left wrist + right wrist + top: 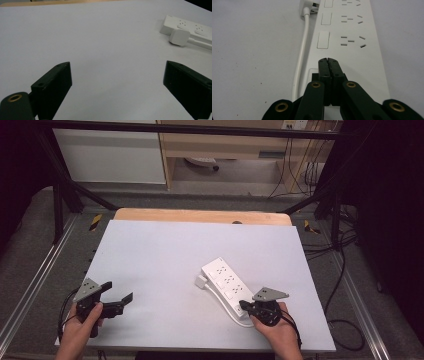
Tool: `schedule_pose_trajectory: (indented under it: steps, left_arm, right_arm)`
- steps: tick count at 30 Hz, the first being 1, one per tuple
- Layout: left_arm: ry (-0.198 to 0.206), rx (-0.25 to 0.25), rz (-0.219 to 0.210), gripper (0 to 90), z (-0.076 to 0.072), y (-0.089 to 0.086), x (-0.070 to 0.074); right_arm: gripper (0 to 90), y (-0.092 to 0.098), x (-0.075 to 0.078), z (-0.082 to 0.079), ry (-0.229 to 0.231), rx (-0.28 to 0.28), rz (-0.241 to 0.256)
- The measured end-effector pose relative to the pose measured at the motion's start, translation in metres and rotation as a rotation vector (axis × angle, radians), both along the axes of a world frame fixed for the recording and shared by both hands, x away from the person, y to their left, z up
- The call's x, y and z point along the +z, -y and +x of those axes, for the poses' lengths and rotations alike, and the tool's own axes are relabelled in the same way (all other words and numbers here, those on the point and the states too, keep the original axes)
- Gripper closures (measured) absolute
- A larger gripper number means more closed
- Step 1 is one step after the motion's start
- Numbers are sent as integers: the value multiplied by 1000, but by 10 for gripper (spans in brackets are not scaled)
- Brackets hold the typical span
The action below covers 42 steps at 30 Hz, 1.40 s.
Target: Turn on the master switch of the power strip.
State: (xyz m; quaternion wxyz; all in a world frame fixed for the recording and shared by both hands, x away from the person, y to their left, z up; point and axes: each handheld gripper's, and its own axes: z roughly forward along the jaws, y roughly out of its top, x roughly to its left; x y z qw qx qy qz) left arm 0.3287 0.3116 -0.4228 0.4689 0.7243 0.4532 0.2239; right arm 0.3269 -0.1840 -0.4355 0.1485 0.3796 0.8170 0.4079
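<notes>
White plastic power strip (227, 284) with three rows of sockets and matching rocker switches lies directly under and ahead of the right gripper (328, 61), whose jaws are pressed together with nothing between them, tips hovering over or touching the strip's near end just short of the closest switch (323, 39). Judging from this, the step is pressing a switch: keep the jaws closed, push straight down and avoid the white cord (300, 57) alongside. The left gripper (117, 82) waits wide apart over the bare white tabletop (160, 260), the strip's white plug (179, 37) far ahead to its right.
</notes>
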Motion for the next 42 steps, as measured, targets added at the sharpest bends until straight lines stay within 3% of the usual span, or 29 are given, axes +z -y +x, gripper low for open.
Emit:
schedule_pose_trajectory:
  steps: [42]
  left_arm:
    - [-9, -2, 14, 84, 0, 1, -1]
  right_arm:
    - [900, -2, -2, -1, 9, 0, -10]
